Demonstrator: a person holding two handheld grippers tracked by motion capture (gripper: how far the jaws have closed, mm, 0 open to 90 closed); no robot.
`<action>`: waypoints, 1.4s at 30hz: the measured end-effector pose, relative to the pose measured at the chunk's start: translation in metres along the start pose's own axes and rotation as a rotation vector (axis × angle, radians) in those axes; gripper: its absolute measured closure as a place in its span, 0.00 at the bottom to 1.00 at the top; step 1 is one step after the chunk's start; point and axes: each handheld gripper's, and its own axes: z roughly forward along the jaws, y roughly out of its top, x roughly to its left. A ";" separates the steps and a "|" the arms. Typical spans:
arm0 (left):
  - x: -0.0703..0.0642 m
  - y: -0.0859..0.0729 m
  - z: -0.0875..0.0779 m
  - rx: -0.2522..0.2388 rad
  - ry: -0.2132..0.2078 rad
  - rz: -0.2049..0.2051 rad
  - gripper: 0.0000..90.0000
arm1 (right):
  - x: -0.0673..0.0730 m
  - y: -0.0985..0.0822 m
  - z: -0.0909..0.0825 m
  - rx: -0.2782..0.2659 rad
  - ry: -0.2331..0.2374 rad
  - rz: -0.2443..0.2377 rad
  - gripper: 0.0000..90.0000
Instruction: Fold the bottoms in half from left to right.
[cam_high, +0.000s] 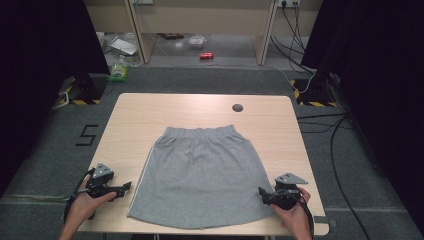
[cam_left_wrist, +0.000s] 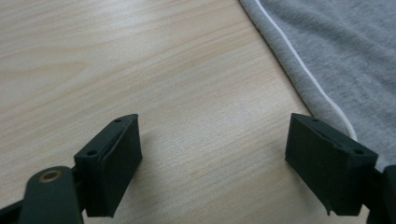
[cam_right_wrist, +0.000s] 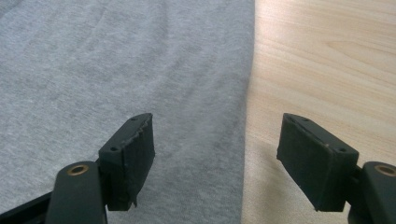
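Observation:
A grey skirt (cam_high: 200, 175) lies flat on the wooden table (cam_high: 135, 115), waistband at the far side, hem toward me. A white stripe (cam_left_wrist: 322, 95) runs down its left side seam. My left gripper (cam_high: 127, 187) rests on the table just left of the skirt's lower left edge, jaws open over bare wood (cam_left_wrist: 205, 154). My right gripper (cam_high: 261, 192) sits at the skirt's lower right edge, jaws open, straddling the border between the grey skirt (cam_right_wrist: 116, 70) and the table (cam_right_wrist: 327, 60). Nothing is between either pair of pads.
A dark round cable hole (cam_high: 237, 107) sits near the table's far edge. Beyond the table are stand bases (cam_high: 82, 90), cables (cam_high: 320, 125), a red can (cam_high: 206, 56) and clutter on the floor. Black curtains flank both sides.

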 end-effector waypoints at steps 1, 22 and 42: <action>0.000 0.000 0.000 0.001 0.001 0.001 0.19 | 0.000 0.000 0.000 -0.001 0.000 0.004 0.31; 0.003 0.024 0.012 -0.071 -0.033 -0.035 0.24 | 0.013 0.006 0.004 -0.017 0.028 -0.011 0.31; 0.006 0.075 0.040 -0.084 -0.101 -0.058 0.23 | 0.025 0.011 0.009 -0.021 0.037 -0.022 0.31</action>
